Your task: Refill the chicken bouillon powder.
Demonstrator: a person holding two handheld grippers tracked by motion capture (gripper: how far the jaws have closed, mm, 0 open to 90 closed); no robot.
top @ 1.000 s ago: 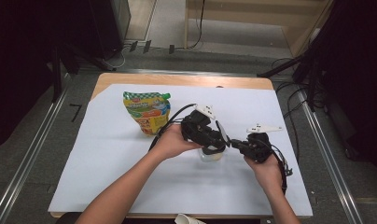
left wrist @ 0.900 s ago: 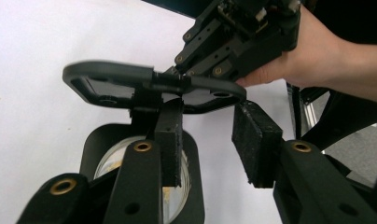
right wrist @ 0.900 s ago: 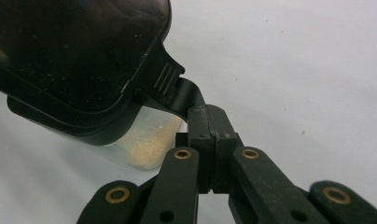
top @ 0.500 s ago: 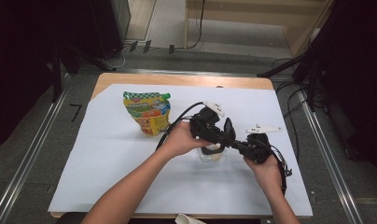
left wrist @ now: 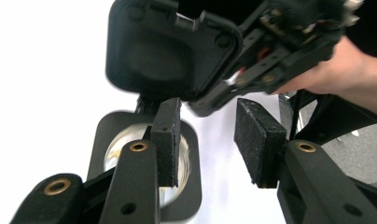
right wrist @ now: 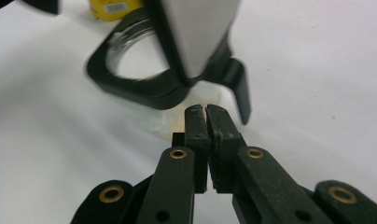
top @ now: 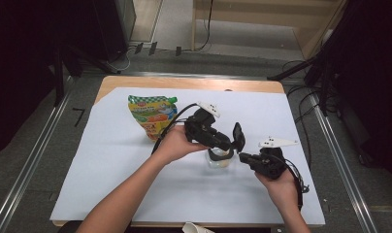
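At the table's middle, the left claw (top: 231, 141) has been opening, apparently empty, over the clear black-rimmed jar (top: 220, 158); the right claw (top: 244, 156) is closed, empty.

Wooden table (top: 136, 81), bare tan top visible along the far edge, at 12 o'clock. A large white sheet (top: 111, 165) covers nearly all of it, short of the far edge and reaching the near one.

Directly on the sheet:
- Colourful pouch (top: 152, 115), green and orange print, green cap at its top corner. Sits around 10 o'clock from the sheet's middle.
- Clear jar (top: 220, 160) with a black square collar and a black hinged lid (top: 238, 137) tipped up open. Sits about 3 o'clock from the middle, well apart from the pouch.

A white object (top: 196, 227) pokes past the near edge at 6 o'clock; what it is cannot be told.
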